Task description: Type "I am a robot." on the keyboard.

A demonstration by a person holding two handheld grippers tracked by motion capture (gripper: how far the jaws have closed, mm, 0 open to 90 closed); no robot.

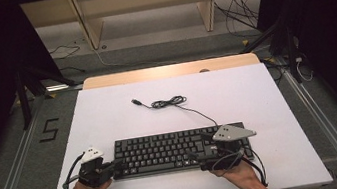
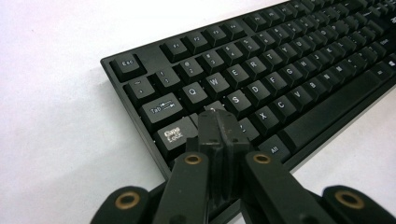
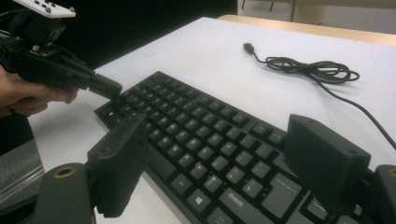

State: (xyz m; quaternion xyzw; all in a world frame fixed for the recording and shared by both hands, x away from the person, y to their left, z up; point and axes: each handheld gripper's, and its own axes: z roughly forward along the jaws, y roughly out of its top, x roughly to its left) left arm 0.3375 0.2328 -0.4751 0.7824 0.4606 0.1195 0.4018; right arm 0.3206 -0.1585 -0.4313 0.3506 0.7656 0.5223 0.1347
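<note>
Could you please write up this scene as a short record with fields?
Surface: white table
Main item: black keyboard, lying flat near the front edge
Cable: keyboard cable, loosely coiled behind the keyboard, plug end lying free
Left gripper: jaws shut together, tips over the keys beside Caps Lock; nothing between them
Right gripper: jaws wide open above the keyboard's right end, holding nothing
Hands: one on each gripper

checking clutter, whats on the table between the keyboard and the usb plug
Just its own coiled cable on bare white table, seen in the high view, between keyboard and plug.
</note>
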